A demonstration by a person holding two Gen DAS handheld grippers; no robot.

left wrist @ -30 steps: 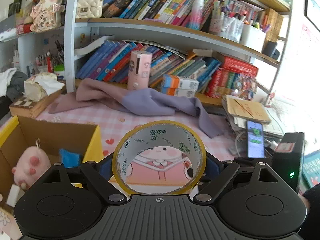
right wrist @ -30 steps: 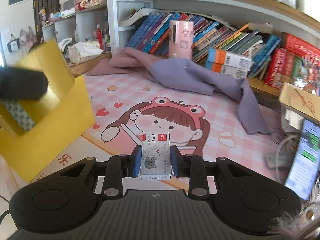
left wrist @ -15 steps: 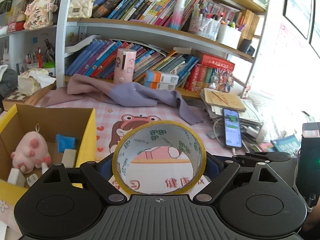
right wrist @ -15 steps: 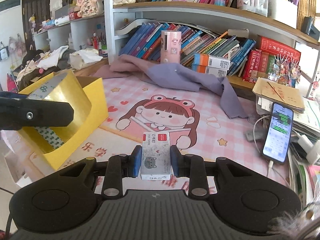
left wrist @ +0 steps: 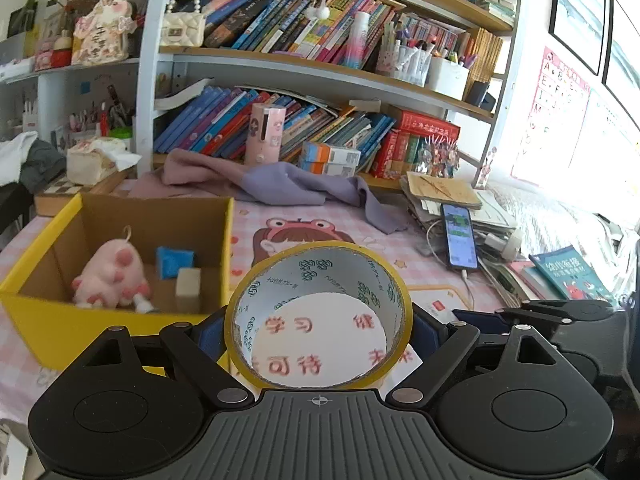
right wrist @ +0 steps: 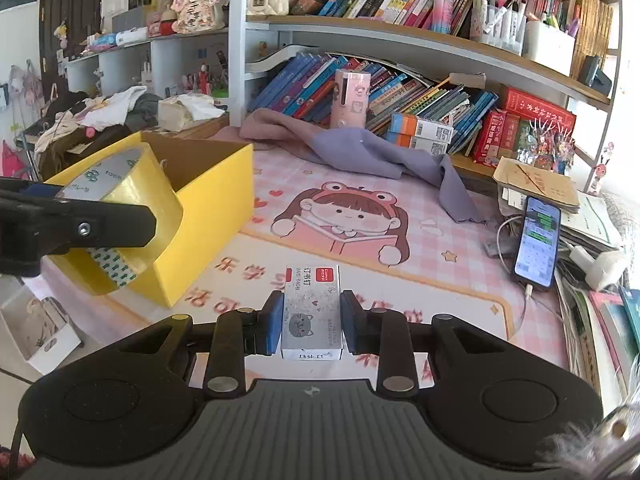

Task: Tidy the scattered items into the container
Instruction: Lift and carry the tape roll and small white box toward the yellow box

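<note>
Above the near edge of a pink-checked counter [right wrist: 460, 240], two hand-held tools carry the last loose items toward a yellow cardboard box [left wrist: 48, 320] at the left. Left claw [left wrist: 318, 334] is spread wide and clamped across a roll of yellow packing tape [left wrist: 320, 264], held just right of the box's right wall and not yet over its opening. Right claw [right wrist: 312, 320] is closed tight on a small staple box [right wrist: 312, 308] (its printed lid faces up), near the front of the counter and well right of the container. Inside the box lie a pink plush toy [left wrist: 108, 272], a blue block [left wrist: 174, 260] and a pale eraser-like block [left wrist: 188, 290].

Judged from this, the carry is in hand. Next, the tape needs moving left over the opening, then release; the staples would follow.
</note>
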